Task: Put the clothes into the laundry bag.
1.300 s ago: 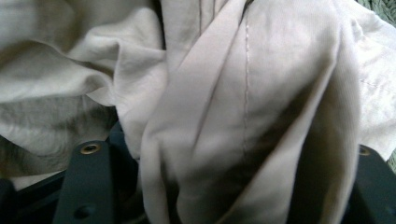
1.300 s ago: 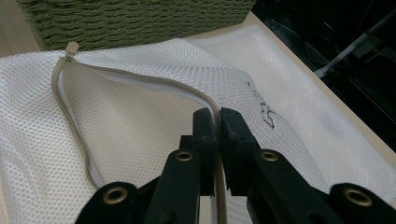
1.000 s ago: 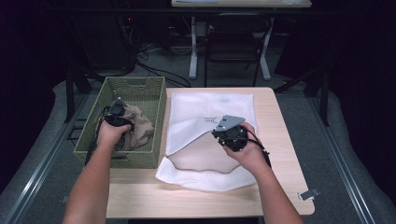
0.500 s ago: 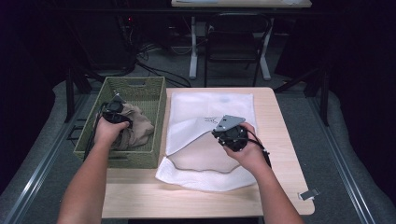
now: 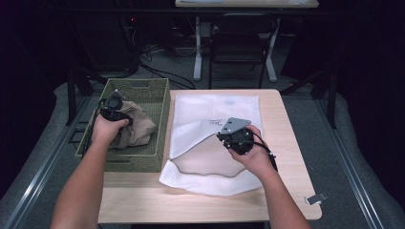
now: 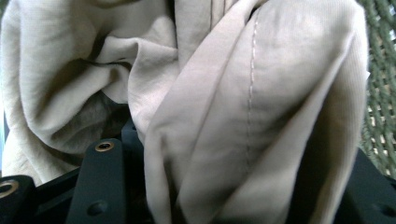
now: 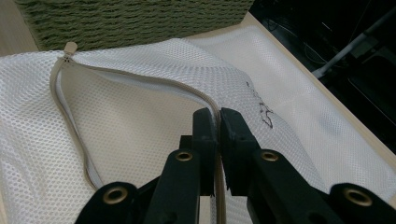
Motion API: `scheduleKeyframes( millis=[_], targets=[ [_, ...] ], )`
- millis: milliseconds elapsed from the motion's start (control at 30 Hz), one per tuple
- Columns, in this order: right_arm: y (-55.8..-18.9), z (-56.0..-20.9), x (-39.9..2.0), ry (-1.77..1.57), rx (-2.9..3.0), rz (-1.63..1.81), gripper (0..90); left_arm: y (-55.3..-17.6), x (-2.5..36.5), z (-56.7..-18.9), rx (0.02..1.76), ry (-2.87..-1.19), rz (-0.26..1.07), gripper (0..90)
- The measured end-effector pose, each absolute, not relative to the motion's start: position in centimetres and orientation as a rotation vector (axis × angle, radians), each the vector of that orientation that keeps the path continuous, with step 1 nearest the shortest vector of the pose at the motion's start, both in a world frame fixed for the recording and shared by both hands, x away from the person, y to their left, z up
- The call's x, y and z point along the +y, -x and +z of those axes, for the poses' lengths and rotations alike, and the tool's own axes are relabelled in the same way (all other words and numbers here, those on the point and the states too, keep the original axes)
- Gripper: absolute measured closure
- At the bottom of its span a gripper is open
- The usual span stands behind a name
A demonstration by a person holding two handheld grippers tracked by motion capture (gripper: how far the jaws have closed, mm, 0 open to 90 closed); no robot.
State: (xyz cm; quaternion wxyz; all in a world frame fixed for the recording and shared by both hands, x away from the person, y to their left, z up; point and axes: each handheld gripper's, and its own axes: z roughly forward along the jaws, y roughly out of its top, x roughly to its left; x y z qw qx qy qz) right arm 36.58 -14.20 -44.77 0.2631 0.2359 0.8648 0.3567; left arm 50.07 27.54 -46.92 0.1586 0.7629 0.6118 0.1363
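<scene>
Left tool (image 5: 113, 106) clenched on beige cloth (image 6: 243, 121); bunched folds sat between jaws, spilling over both in left gripper view. Cloth (image 5: 136, 129) lay inside green basket (image 5: 157, 95) at table's (image 5: 191, 205) left side, tool above its top. Right tool (image 7: 218, 119) clamped on zipper edge (image 7: 140, 84) of white mesh bag (image 5: 215, 107); mouth gaped open toward basket. Bag lay flat on table, just beside basket. Right tool (image 5: 235, 136) over bag's middle.
</scene>
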Motion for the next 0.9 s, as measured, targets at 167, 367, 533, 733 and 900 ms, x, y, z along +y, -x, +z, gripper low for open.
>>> scheduleKeyframes(
  millis=[167,367,533,733,900],
  targets=[
    [-36.6,-44.8,-14.2,-0.64,2.338,0.967,84.9,-49.9,27.5,-45.9,1.738,-2.175,0.402,42.5],
    [-36.5,-44.6,-14.3,-0.638,2.331,0.98,84.9,-49.8,27.5,-45.2,1.745,-2.153,0.396,42.5],
    [-36.5,-44.6,-14.4,-0.642,2.33,0.981,85.2,-49.8,27.5,-45.1,1.742,-2.145,0.392,43.6],
    [-36.5,-44.6,-14.3,-0.639,2.336,0.977,86.2,-49.9,27.6,-45.1,1.739,-2.138,0.374,44.5],
    [-36.6,-44.7,-14.4,-0.644,2.337,0.979,85.4,-49.8,27.7,-44.8,1.751,-2.131,0.384,45.2]
  ],
)
